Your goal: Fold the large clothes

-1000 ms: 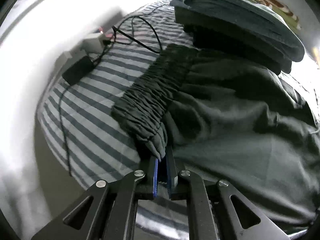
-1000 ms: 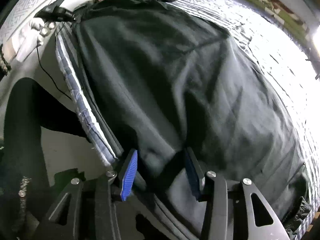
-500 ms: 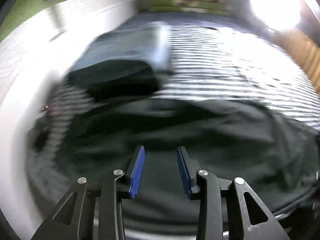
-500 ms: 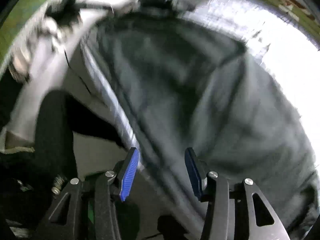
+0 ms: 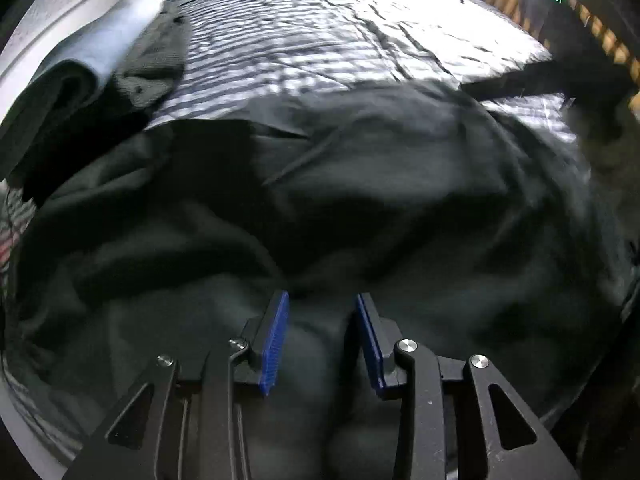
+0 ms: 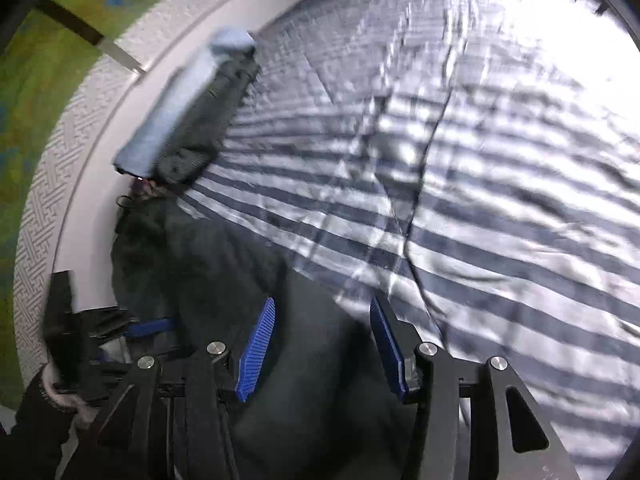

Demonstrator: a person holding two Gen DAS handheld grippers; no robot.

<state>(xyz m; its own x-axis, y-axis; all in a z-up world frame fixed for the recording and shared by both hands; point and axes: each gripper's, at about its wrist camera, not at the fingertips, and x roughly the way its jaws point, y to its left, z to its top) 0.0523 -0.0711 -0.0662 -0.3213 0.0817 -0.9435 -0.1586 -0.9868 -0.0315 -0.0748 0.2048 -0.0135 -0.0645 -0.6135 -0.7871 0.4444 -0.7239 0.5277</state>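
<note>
A large dark garment [image 5: 360, 200] lies rumpled across the striped bed sheet [image 5: 320, 48] and fills most of the left wrist view. My left gripper [image 5: 322, 332] hangs open just above it, blue pads apart, nothing between them. In the right wrist view the same dark garment [image 6: 224, 280] covers the lower left of the striped sheet [image 6: 500, 200]. My right gripper [image 6: 322, 344] is open over the garment's edge and holds nothing. The other gripper [image 6: 148, 328], held in a hand, shows at the lower left of that view.
A stack of folded clothes [image 5: 92, 68], pale blue on top and dark below, sits at the bed's far left by the white headboard [image 6: 80, 160]. The same stack [image 6: 188, 116] shows in the right wrist view. Wooden slats [image 5: 600, 20] stand at the far right.
My left gripper let go of the gathered waistband and opened, then swung to face across the garment. My right gripper stayed open and swung from the bed's edge toward the open sheet.
</note>
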